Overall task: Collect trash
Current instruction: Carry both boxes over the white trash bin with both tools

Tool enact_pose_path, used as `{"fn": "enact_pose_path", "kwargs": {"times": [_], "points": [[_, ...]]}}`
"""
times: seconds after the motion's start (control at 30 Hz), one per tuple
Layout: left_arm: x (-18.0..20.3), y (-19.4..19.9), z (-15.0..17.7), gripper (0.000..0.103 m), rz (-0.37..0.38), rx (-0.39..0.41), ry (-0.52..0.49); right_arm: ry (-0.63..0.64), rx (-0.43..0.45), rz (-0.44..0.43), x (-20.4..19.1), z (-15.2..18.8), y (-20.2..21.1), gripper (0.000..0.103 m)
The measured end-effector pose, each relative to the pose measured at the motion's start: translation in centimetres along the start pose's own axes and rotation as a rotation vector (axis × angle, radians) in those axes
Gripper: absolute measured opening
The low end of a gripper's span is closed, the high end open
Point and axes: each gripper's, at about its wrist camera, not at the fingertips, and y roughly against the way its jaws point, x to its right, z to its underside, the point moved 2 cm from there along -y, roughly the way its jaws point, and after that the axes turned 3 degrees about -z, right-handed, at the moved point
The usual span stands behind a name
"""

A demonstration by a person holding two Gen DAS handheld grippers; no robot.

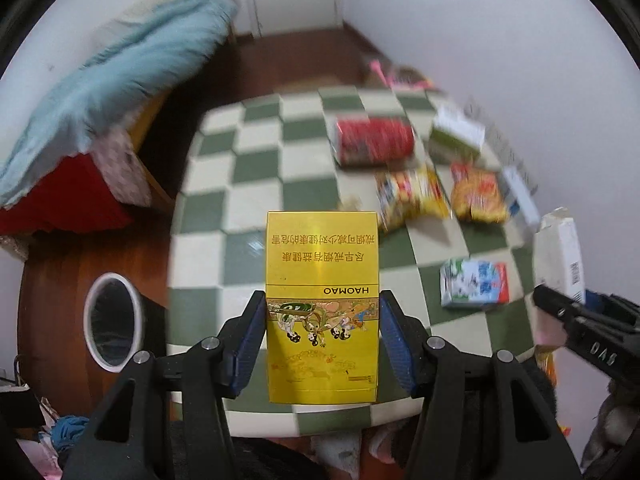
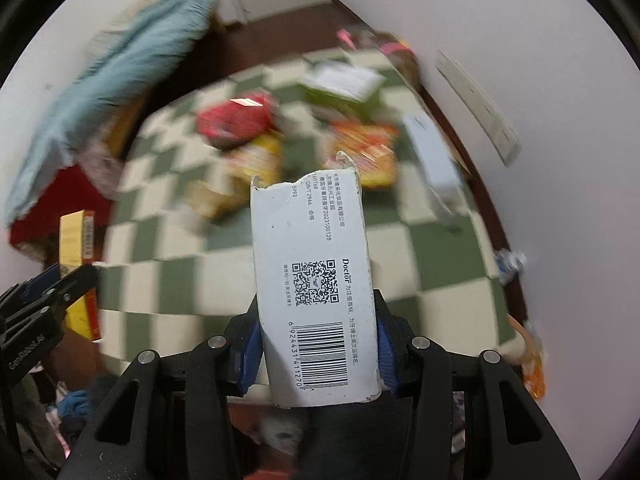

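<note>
Left claw [image 1: 322, 340] clamped on yellow box [image 1: 322, 280]; right claw [image 2: 318, 344] clamped on white carton [image 2: 314, 280], above checkered desk [image 1: 256, 184].

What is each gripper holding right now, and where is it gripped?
Left gripper: yellow box, lower sides. Right gripper: white carton, barcode end.

I'm seeing flat, even indoor light with soft, faint shadows. Both fisheye views bow hard at the edges, with black vignette in the corners. The yellow cigarette pack [image 1: 322, 308] and white toothpaste box [image 2: 316, 292] read sharp, print legible. Behind them the checkered table [image 1: 256, 184] and snack wrappers [image 2: 364, 152] smear with motion blur, worse in the right wrist view.
</note>
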Motion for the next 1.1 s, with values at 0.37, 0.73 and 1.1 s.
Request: {"fn": "enact_pose_path", "kwargs": {"times": [0.37,0.73,1.1], "points": [[-14.7,6.5,0.2,0.052,-0.096,0.133,0.168,0.193,0.041,-0.212,-18.2,-2.1,1.8,0.049],[-37.5,-2.8,6.0,0.052,-0.161,-0.037,0.484,0.365,-0.218,-0.364,-40.4,1.4,-13.3,0.049],[-50.5,-16.8,10.9,0.064,-0.082,-0.259,0.716,0.494,-0.446,-0.368,-56.1,4.7,-32.7,0.05]]}}
